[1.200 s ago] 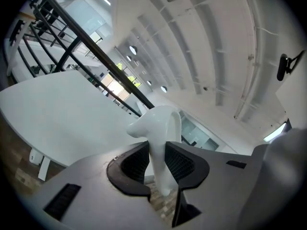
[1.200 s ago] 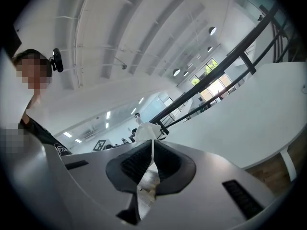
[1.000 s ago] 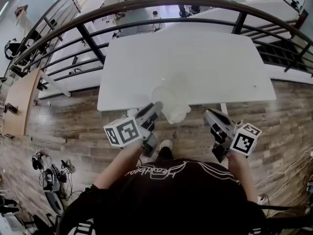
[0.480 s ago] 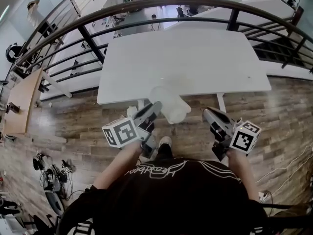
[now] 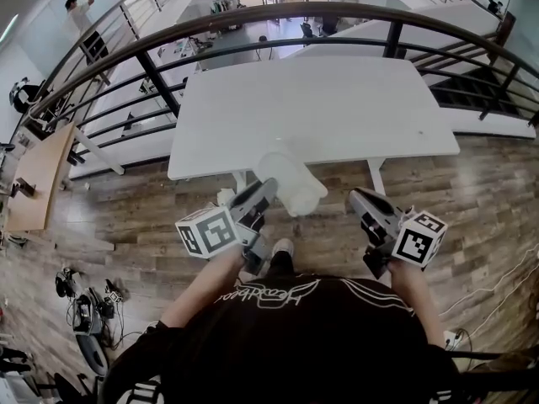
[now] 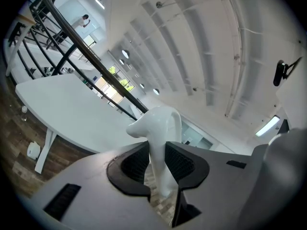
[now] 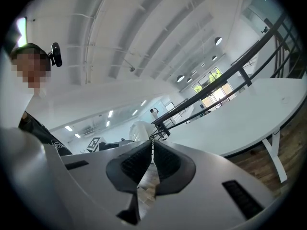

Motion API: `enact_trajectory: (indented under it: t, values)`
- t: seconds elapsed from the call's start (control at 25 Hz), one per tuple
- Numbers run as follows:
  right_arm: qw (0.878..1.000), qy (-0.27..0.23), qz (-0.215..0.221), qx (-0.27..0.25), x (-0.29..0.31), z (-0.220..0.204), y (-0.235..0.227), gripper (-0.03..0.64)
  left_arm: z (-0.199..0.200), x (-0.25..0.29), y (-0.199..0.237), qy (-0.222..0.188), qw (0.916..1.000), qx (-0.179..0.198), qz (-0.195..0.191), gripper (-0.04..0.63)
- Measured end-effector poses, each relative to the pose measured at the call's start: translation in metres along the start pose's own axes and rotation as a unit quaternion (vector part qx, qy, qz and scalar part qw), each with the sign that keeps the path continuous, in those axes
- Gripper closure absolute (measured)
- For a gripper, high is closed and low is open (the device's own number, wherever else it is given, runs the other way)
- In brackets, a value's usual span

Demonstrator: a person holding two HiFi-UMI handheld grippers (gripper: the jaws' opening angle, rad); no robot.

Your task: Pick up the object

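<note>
The object is a white, smooth, jug-like thing (image 5: 290,183) with a curved neck. My left gripper (image 5: 264,190) is shut on it and holds it in the air over the wooden floor, just off the front edge of the white table (image 5: 320,108). In the left gripper view the black pads press both sides of the object's narrow stem (image 6: 158,128), between the jaws of the left gripper (image 6: 157,158). My right gripper (image 5: 357,198) hangs level to the right, shut, with nothing between its jaws. The right gripper view looks past the right gripper (image 7: 152,150) to the white object (image 7: 139,131).
A black metal railing (image 5: 253,15) curves behind the table, with a lower floor beyond it. A wooden desk (image 5: 34,171) stands at the far left. Cables and gear (image 5: 84,301) lie on the floor at the lower left. The person's shoe (image 5: 285,249) shows below the object.
Both grippers and the held white object have drawn back from the table, which now sits higher and farther off in the head view. The grip has not changed.
</note>
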State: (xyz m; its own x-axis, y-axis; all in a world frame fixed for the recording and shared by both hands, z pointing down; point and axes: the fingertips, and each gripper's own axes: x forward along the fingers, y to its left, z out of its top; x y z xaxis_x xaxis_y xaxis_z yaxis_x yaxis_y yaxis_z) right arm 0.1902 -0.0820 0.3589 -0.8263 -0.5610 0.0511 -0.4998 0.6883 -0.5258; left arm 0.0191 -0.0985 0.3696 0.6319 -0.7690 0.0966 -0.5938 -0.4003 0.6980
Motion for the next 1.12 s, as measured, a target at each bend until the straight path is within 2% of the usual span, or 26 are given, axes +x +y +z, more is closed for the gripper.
enact_trajectory:
  t: [0.2, 0.92, 1.12]
  values:
    - [1.0, -0.01, -0.008, -0.017, -0.004, -0.002, 0.009, 0.595, -0.003, -0.011, -0.003, -0.001, 1.0, 0.0, -0.002, 0.486]
    - [1.0, -0.008, -0.011, -0.028, 0.0, -0.002, 0.007, 0.6, 0.0, -0.014, -0.005, -0.007, 1.0, -0.004, -0.002, 0.486]
    - [1.0, -0.004, -0.012, -0.026, 0.004, -0.003, 0.006, 0.599, -0.005, -0.013, -0.003, -0.002, 0.9999, -0.016, -0.004, 0.486]
